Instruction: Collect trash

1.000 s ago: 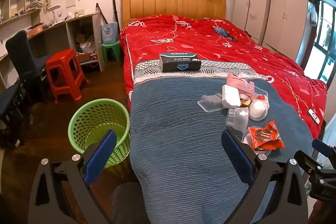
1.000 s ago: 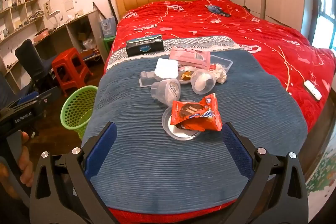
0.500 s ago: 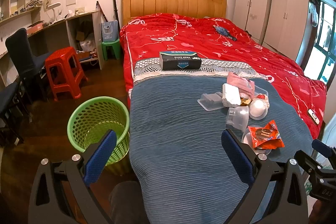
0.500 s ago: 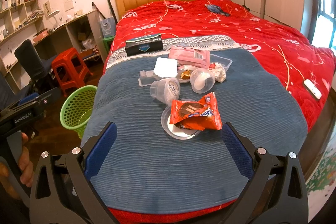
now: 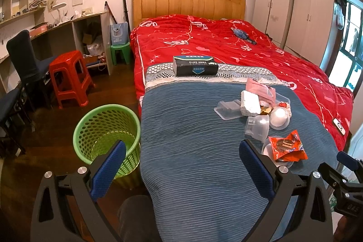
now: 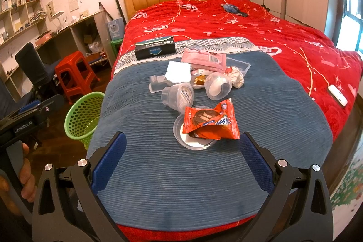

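A pile of trash lies on the blue blanket [image 6: 158, 174]: an orange snack wrapper [image 6: 211, 123] on a clear lid [image 6: 181, 135], two clear cups [image 6: 178, 96] [image 6: 217, 85], a white foam piece [image 6: 178, 72], a pink packet [image 6: 204, 59] and clear trays [image 6: 240, 65]. The wrapper [image 5: 287, 147] and cup [image 5: 257, 127] also show in the left wrist view. A green mesh bin [image 5: 106, 126] [image 6: 82, 116] stands on the floor left of the bed. My right gripper [image 6: 181, 162] is open just short of the wrapper. My left gripper [image 5: 181, 167] is open over the blanket's near left part, beside the bin.
A dark tissue box [image 5: 195, 65] lies at the blanket's far edge. A white remote [image 6: 338, 95] lies on the red quilt [image 6: 272, 26] at the right. A red stool [image 5: 70, 77], a green stool [image 5: 120, 52], a dark chair [image 5: 25, 58] and a desk [image 5: 74, 22] fill the left side.
Both views have shifted slightly; the trash looks a little nearer to the right gripper. Both grippers stay open and nothing has been picked up.
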`<state>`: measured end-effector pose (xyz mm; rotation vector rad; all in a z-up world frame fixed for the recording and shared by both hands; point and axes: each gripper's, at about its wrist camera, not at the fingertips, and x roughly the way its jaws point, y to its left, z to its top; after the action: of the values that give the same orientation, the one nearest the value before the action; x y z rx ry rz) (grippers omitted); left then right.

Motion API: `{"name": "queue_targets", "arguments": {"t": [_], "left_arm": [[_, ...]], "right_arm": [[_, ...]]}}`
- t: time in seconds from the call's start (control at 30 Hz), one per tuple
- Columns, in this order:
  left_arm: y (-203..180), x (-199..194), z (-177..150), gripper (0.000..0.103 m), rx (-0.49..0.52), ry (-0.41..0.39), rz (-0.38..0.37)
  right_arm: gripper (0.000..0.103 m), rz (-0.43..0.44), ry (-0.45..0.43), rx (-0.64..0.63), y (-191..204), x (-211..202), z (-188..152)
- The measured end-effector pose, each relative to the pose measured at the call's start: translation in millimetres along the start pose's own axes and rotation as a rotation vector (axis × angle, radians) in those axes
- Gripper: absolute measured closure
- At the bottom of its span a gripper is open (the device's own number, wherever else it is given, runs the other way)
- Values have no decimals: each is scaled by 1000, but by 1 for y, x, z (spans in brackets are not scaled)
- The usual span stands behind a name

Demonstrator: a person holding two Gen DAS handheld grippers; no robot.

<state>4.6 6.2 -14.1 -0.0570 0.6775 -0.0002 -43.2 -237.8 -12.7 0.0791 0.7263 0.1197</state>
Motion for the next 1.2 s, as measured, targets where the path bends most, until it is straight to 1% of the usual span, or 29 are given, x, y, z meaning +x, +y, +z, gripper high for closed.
{"name": "queue_targets", "arguments": {"t": [0.23,0.9,1.2], "left_arm": [[0,0,-1,6,0,2,0],[0,2,-3,6,3,13,-8],[-6,2,8,6,10,24,-15]], "right_arm": [[5,-7,4,6,-6,5,-5],[5,-15,4,8,-11,6,-2],[5,-26,2,9,-15,5,6]]}}
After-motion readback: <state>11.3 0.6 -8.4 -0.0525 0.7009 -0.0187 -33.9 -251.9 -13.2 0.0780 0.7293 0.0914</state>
